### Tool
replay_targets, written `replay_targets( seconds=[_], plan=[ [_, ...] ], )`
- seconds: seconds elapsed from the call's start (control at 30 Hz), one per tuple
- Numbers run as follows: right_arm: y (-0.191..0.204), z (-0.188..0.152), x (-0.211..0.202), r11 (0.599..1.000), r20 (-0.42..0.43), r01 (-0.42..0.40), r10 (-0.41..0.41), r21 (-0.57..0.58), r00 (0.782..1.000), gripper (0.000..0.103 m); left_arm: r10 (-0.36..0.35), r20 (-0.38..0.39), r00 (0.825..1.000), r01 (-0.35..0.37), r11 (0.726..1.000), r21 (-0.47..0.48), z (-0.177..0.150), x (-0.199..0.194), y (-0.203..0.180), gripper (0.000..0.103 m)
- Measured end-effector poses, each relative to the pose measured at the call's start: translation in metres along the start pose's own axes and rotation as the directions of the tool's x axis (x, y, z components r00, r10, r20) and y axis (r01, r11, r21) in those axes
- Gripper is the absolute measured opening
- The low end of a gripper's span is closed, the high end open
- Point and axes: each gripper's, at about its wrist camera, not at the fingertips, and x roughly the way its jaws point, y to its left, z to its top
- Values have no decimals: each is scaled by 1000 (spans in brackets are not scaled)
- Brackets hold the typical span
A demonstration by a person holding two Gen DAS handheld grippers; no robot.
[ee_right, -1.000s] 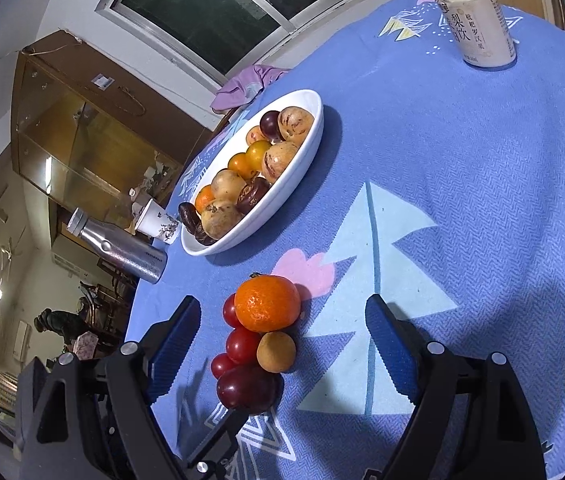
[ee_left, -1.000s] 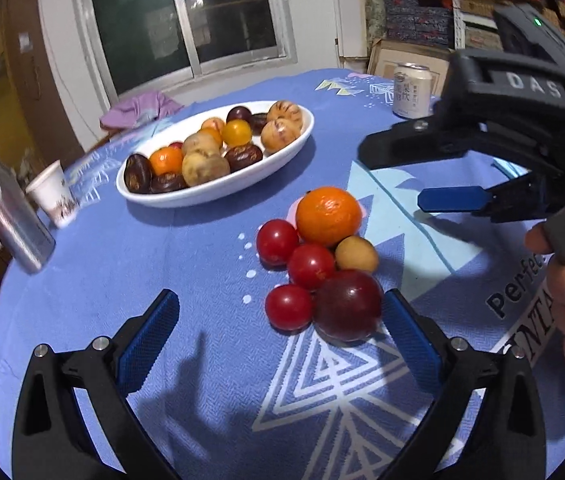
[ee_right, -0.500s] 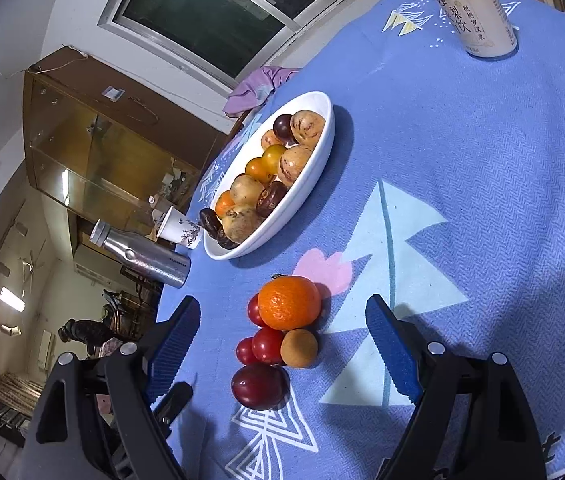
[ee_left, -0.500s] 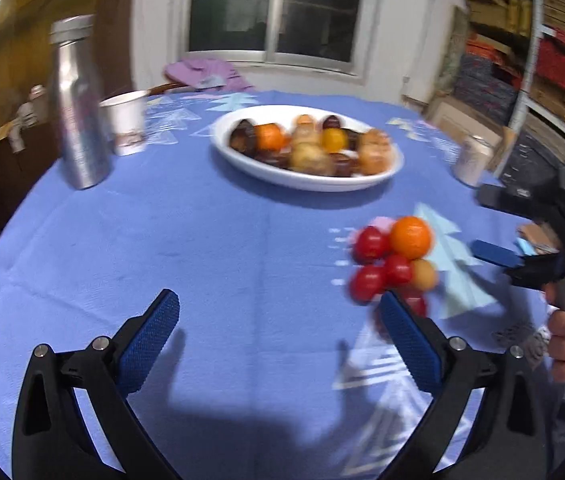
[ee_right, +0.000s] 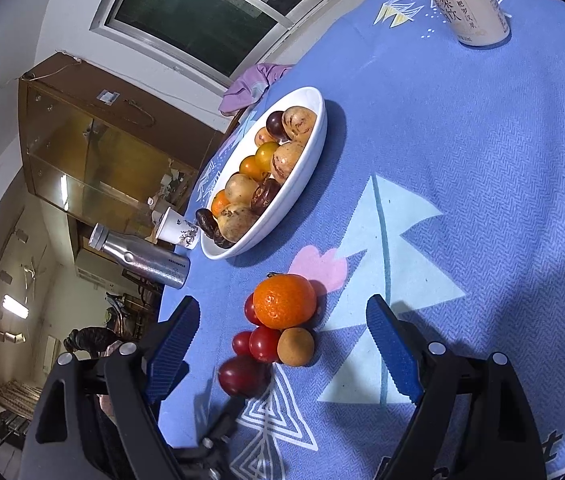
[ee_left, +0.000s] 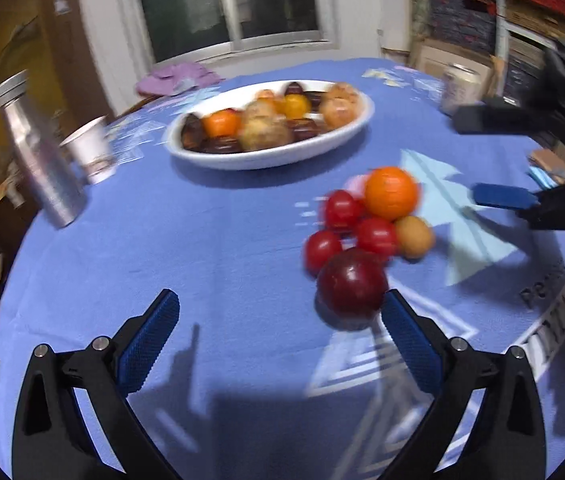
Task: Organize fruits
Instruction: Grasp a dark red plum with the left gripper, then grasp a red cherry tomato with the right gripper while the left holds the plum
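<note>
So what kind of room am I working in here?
Probably a lived-in home room that doubles as storage: a round table under a blue printed tablecloth, a white fruit bowl, a wooden glass-fronted cabinet, and stacked cartons and bedding by the window.

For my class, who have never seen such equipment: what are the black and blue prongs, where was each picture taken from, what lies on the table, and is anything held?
No robot here: a person holds a two-fingered gripper in each hand, each carrying a forward-looking camera. One picture looks along the left gripper, the other along the right gripper. Both are open and hold nothing. On the blue tablecloth lie a loose orange, small red fruits, a dark plum, a white bowl of mixed fruit, a drink can, a metal bottle and a paper cup.
</note>
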Motion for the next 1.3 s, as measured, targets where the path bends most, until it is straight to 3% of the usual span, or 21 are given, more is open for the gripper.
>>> replay_targets(
  seconds=[0.07, 0.2, 0.3, 0.43, 0.6, 0.63, 0.7, 0.8, 1.1, 1.13, 1.2, 1.3],
  plan=[
    [1, 0, 0, 1000, -2, -2, 2, -2, 1000, 86, 62, 3, 998, -62, 997, -48, -6, -3, 25, 99],
    [3, -1, 0, 1000, -2, -4, 4, -15, 1000, 86, 19, -2, 1000, -19, 981, -193, -10, -8, 64, 99],
    [3, -1, 0, 1000, -3, 0, 0, -18, 1000, 86, -13, -9, 1000, 12, 987, -162, -7, -3, 57, 99],
    [1, -1, 0, 1000, -3, 3, -3, -10, 1000, 86, 35, -8, 999, -35, 997, -64, -5, 5, 42, 99],
    [2, -3, 2, 1000, -12, 8, -8, -25, 1000, 86, -24, -6, 1000, 23, 984, -179, -9, 5, 66, 97],
    [2, -3, 3, 1000, -13, 10, -10, -26, 1000, 86, -33, -8, 999, 31, 980, -195, -10, 6, 70, 95],
    [1, -3, 4, 1000, -15, 13, -14, -27, 1000, 86, -57, -18, 998, 51, 973, -225, -10, 9, 76, 74],
    [2, -3, 4, 999, -15, 14, -14, -28, 1000, 86, -96, -37, 995, 84, 965, -246, -9, 18, 80, 58],
    [4, -7, 11, 998, -30, 37, -39, -50, 999, 86, -91, -31, 995, 82, 969, -235, 1, 29, 76, 58],
    [4, -7, 11, 998, -30, 38, -40, -51, 999, 86, -103, -36, 994, 92, 968, -232, 3, 32, 76, 57],
    [5, -7, 11, 997, -24, 45, -47, -57, 999, 86, -137, -38, 990, 125, 966, -225, 5, 35, 75, 44],
    [6, -8, 12, 996, -23, 53, -54, -71, 998, 86, -132, -34, 991, 122, 973, -196, 7, 35, 69, 40]
  ],
)
